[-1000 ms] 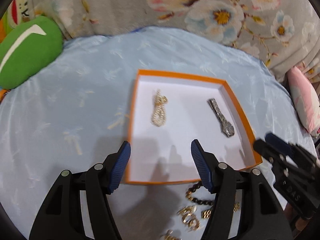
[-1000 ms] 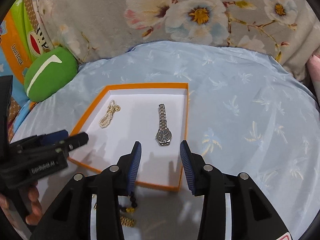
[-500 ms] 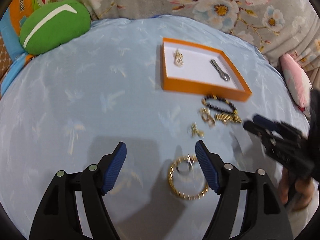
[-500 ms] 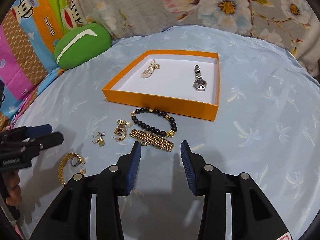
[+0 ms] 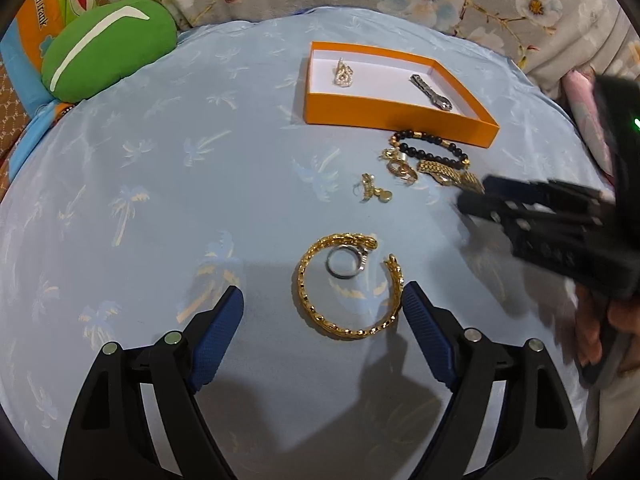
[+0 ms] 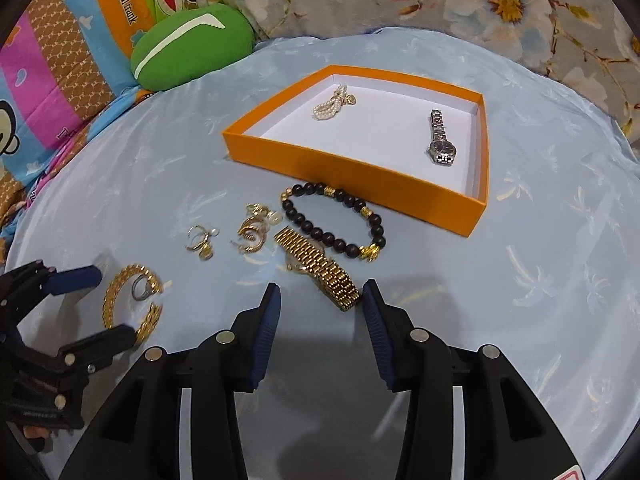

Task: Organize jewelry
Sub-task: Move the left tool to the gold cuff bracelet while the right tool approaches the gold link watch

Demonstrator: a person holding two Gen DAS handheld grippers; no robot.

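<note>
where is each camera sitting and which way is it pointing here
Left wrist: sits on the left gripper, angled down at the gold bangle lying between its opening jaws; the right gripper and a hand show at right.
Right wrist: sits on the right gripper, angled down at the gold watch, jaws closing, empty; the left gripper shows at left.
Shared: the orange box, black bead bracelet, bangle, blue cloth.

Overhead indoor light is illuminating both views evenly and moderately brightly. The fingers (image 5: 218, 334) are casting soft grey shadows onto the blue cloth (image 5: 160, 200) directly beneath them. Fisheye distortion is bending the edges, and black vignetting is filling the corners. Motion blur is smearing the right gripper (image 5: 472, 200) in the left view.
</note>
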